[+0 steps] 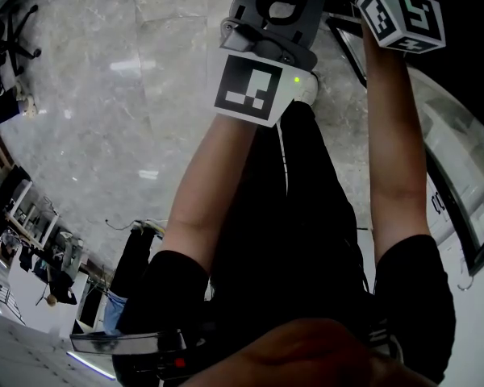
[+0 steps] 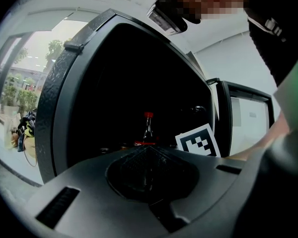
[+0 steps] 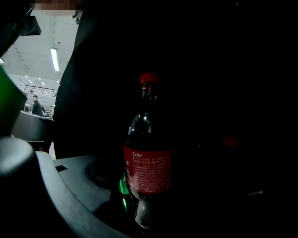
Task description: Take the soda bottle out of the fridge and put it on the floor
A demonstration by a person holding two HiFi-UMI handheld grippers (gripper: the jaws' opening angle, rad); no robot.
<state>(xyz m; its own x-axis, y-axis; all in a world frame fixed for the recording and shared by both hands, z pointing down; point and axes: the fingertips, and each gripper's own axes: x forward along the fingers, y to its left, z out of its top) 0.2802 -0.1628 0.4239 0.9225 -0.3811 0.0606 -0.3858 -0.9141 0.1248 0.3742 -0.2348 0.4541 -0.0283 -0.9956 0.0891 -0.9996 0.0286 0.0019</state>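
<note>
A soda bottle (image 3: 146, 167) with a red cap and red label stands upright in the dark fridge, close in front of my right gripper. That gripper's left pad (image 3: 100, 173) sits beside the bottle with a small gap; its other jaw is lost in the dark. In the left gripper view the same bottle (image 2: 148, 128) shows small and deep inside the fridge opening (image 2: 64, 108), with the right gripper's marker (image 2: 198, 140) next to it. The left gripper's grey pad (image 2: 149, 172) fills the lower view, its other jaw unseen. In the head view both marker cubes (image 1: 254, 87) (image 1: 403, 14) are stretched forward.
Grey marble floor (image 1: 105, 95) spreads to the left of my legs. A glass door with a black frame (image 1: 460, 176) stands at the right. Office chairs (image 1: 8, 39) and furniture line the far left. A person (image 3: 36, 105) stands far off in the hall.
</note>
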